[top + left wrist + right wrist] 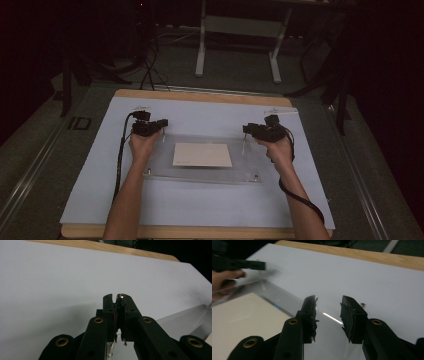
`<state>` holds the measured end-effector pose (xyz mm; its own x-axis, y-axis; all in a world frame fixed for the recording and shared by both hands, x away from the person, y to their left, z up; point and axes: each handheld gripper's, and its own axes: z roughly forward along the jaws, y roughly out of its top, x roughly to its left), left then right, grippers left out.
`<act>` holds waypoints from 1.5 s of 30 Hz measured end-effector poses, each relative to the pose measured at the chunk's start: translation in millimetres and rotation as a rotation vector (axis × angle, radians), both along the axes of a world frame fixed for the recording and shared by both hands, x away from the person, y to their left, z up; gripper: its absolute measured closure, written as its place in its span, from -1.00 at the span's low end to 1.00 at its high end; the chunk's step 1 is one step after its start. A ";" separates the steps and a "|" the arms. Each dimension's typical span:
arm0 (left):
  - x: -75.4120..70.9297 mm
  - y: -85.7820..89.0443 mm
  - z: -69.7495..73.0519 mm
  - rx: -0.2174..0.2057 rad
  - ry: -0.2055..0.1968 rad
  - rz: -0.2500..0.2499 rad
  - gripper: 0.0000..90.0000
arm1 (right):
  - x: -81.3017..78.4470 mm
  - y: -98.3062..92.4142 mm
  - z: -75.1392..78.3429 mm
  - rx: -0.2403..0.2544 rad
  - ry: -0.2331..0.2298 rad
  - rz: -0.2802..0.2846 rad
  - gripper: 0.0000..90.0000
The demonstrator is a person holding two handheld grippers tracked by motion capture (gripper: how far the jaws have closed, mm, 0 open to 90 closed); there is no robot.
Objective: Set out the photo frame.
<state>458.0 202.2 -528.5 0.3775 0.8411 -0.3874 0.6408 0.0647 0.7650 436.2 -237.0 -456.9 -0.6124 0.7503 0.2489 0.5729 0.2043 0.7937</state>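
A clear acrylic plate (247,162) lies on a white sheet (200,202), with a cream card (202,154) at its middle. My left gripper (156,124) sits over the plate's back left corner. In the left gripper view its jaws (117,297) are shut on a small metal pin (121,296) whose shiny head shows at the tips. My right gripper (248,130) hovers over the back right corner, above a thin upright pin (243,146). In the right gripper view it (328,302) stands open with nothing between the fingers; the plate's edge (332,318) runs below.
The white sheet covers a wooden table (200,96) whose rim shows at back and front. A tiny screw (362,304) lies on the sheet beyond the right jaws. Cables trail from both grippers along the forearms. Dark floor and a stand's legs (201,55) lie past the table.
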 end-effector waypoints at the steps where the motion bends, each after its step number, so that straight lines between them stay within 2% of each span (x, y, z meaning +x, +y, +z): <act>1: 0.2 -0.1 -0.1 -0.001 0.001 0.001 0.87 | -2.8 0.9 2.7 0.006 0.001 0.007 0.43; 7: 0.7 -0.5 -0.6 -0.001 0.001 0.001 0.87 | -18.7 11.1 13.7 0.010 -0.005 0.077 0.43; 16: 1.7 -1.4 -0.3 0.006 0.007 0.005 0.87 | -42.1 27.3 21.5 0.022 -0.002 0.170 0.50; 22: 2.1 -2.6 0.9 0.023 0.010 0.006 0.88 | -63.6 34.0 32.3 0.018 -0.026 0.234 0.66; 24: 2.2 -2.4 0.8 0.022 0.010 0.004 0.88 | -66.2 34.7 33.6 0.018 -0.022 0.242 0.67; 25: 2.1 -2.5 0.8 0.023 0.010 0.005 0.88 | -73.4 36.2 36.6 0.024 -0.025 0.266 0.70; 32: 2.5 -2.1 -0.1 0.011 0.012 0.010 0.88 | -96.3 41.5 45.4 0.037 -0.034 0.341 0.74; 37: 2.8 -1.9 -0.5 0.000 0.015 0.012 0.87 | -110.2 47.7 45.1 0.033 -0.032 0.391 0.73; 42: 3.0 -1.9 -0.6 -0.003 0.018 0.014 0.87 | -119.7 55.7 38.3 0.027 -0.024 0.422 0.74; 45: 3.2 -1.8 -0.7 -0.007 0.021 0.014 0.87 | -122.9 58.9 32.9 0.022 -0.039 0.430 0.80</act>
